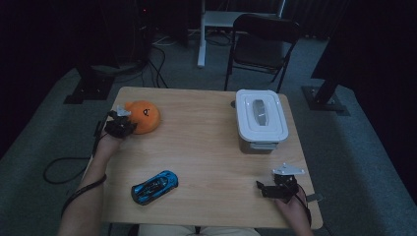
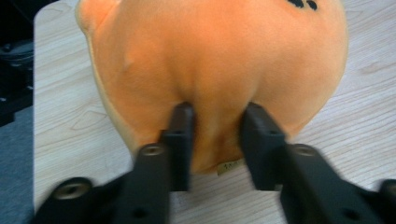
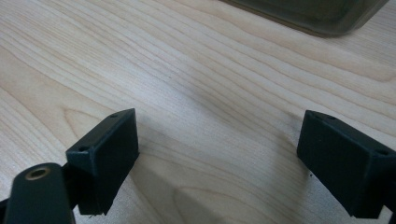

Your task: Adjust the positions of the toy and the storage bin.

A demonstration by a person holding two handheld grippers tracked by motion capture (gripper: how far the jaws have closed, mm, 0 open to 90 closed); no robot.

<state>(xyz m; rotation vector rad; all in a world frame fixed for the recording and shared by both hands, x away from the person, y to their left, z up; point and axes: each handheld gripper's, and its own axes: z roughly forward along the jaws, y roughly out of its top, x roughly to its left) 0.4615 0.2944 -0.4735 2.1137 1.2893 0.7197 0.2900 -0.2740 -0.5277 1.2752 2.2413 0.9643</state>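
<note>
Two grippers work a wooden table (image 1: 206, 147). The left gripper (image 2: 215, 116) pinches a fold of the orange plush (image 2: 210, 60), its jaws pressed close into the soft fabric; the plush sits near the table's far left corner. The right gripper (image 3: 219, 158) rests near the right front edge with jaws wide apart and nothing between them, a lidded box (image 1: 260, 118) beyond it and a blue car (image 1: 155, 187) to its left

Count of things on and around the table

One orange plush toy (image 1: 143, 116), one blue toy car (image 1: 154, 186), one white lidded container (image 1: 260, 119), two handheld grippers, left (image 1: 119, 119) and right (image 1: 275, 187), one wooden table (image 1: 206, 162), and one black folding chair (image 1: 260, 42) behind.
</note>
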